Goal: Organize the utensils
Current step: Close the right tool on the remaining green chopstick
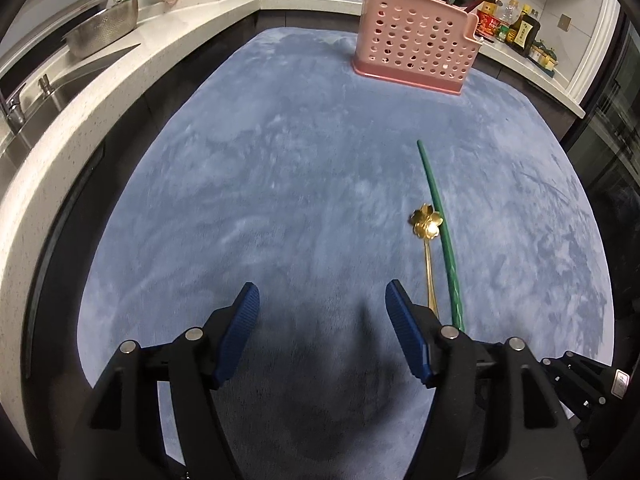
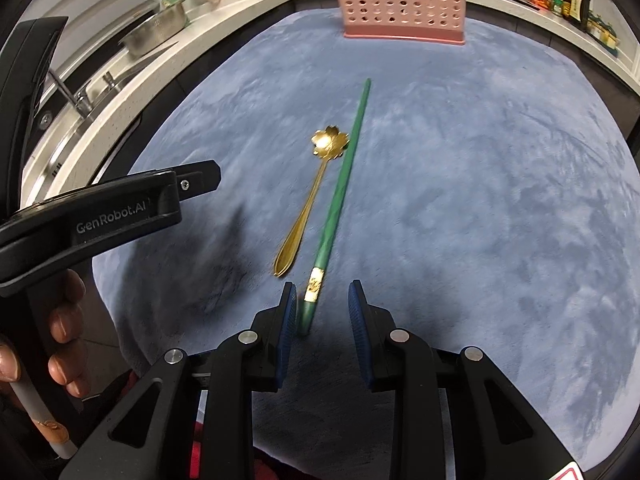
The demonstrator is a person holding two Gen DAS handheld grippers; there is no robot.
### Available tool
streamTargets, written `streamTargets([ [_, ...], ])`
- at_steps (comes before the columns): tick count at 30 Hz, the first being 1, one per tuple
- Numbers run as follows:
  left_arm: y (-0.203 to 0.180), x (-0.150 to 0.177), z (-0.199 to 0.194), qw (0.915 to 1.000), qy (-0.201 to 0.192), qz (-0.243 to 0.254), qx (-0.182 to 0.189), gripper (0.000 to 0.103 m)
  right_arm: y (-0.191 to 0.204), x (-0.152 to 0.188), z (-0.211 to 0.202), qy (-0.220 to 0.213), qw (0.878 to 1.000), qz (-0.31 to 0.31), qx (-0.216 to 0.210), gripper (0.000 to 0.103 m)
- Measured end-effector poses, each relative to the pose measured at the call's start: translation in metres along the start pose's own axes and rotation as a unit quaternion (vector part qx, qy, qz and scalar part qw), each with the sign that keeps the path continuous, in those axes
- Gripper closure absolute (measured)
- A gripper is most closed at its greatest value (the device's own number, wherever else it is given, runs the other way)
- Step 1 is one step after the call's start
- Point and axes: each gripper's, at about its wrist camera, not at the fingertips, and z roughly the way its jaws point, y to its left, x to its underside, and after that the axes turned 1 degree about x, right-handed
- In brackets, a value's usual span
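Kitchen counters with a sink (image 1: 24, 120), a steel colander (image 1: 102, 34) and sauce bottles (image 1: 520, 30) curve around a table covered in a soft blue cloth (image 1: 280, 168). At the cloth's far edge, well ahead of both pairs of jaws, stands a pink perforated utensil holder (image 1: 416, 46) with a few sticks poking out of it. The left gripper (image 1: 322, 312) hovers over bare cloth with its jaws spread wide and nothing between them. Just to the right of its right finger lie a gold flower-shaped spoon (image 1: 428, 240) and a green chopstick (image 1: 438, 220), side by side. The right gripper (image 2: 322, 308) has its jaws partly spread around the chopstick's near end, which lies against the left pad; the right pad stands clear. The spoon lies just ahead and left of these jaws.
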Motion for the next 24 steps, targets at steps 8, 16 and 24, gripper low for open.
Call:
streamTargets([
  [8, 0.001, 0.007, 0.001, 1.0000, 0.007, -0.002, 0.001, 0.038, 0.007, 0.001, 0.009, 0.006, 1.000, -0.008, 0.003, 0.076],
  [16, 0.002, 0.009, 0.003, 0.9999, 0.012, -0.002, 0.000, 0.037, 0.007, 0.003, 0.014, 0.007, 1.000, -0.009, 0.014, 0.086],
  [24, -0.002, 0.011, 0.004, 0.9999, 0.015, 0.005, 0.002, 0.037, -0.004, 0.004, 0.013, 0.004, 1.000, 0.013, 0.021, 0.096],
])
